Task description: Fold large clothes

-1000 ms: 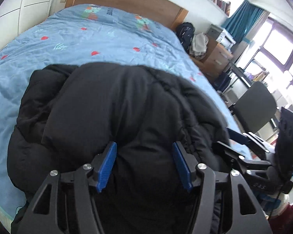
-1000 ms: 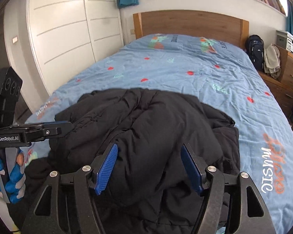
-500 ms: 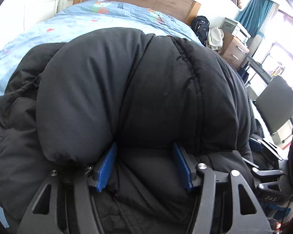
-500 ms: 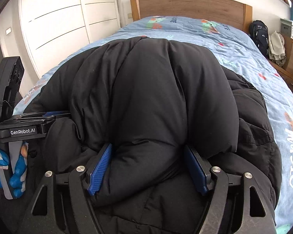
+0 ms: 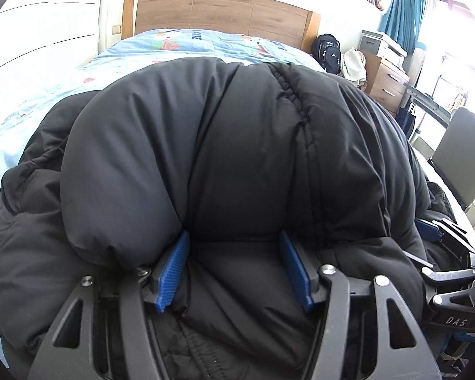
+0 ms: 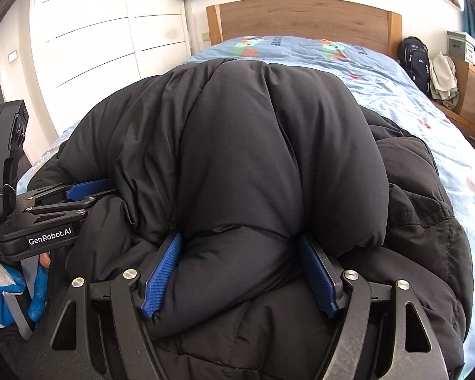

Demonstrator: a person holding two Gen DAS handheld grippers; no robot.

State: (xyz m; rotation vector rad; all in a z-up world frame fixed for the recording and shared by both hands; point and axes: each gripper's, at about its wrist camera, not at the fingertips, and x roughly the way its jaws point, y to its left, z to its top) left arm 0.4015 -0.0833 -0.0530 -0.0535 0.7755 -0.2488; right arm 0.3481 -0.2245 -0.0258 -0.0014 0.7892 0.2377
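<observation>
A blue bed (image 5: 31,101) lies ahead of both tongs, with the black coat (image 5: 237,158) heaped on it. The left tongs (image 5: 234,269) clamp a puffy fold; the right tongs (image 6: 237,275), which have just widened, still pinch another fold. Only the right view shows the gloved hand (image 6: 3,294) by the left tongs.

Right gripper (image 6: 240,272) jaws, just widened, flank a black puffer jacket (image 6: 269,158) fold.

Stood in a bright bedroom: bed (image 6: 395,72) under a pale blue printed cover, backed by a wooden headboard (image 6: 300,19). White panelled wardrobe doors (image 6: 95,41) to the left. Beside the bed, a black backpack (image 5: 327,52), a wooden chest of drawers (image 5: 386,84), teal curtains (image 5: 402,6) at glaring windows, a grey chair (image 5: 459,161).
</observation>
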